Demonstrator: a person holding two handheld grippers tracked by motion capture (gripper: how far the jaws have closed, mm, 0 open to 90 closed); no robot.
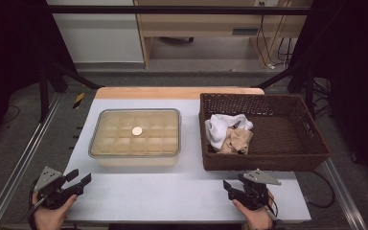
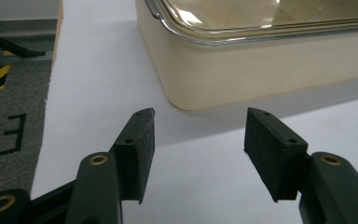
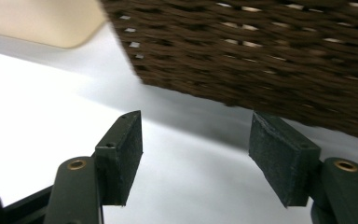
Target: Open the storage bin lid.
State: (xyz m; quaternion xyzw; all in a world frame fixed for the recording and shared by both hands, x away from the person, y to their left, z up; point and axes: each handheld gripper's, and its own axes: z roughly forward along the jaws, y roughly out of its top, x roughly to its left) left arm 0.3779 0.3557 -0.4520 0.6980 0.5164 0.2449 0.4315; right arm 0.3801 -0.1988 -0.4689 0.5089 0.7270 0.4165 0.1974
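Currently both grippers, left gripper (image 1: 79,178) & right gripper (image 1: 231,187), have jaws wide & empty; soft, light cloths (image 1: 227,132) lie in wicker basket (image 3: 261,51) just ahead of right jaws — pinch a raised fold, approx. top-centre.

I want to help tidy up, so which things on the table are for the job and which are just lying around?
For the job, most likely:
- left gripper, open, pointing at the lidded compartment box
- right gripper, open, in front of the wicker basket
- white cloth and beige cloth in the basket

Just lying about:
- wooden furniture behind the table
- cables on the floor
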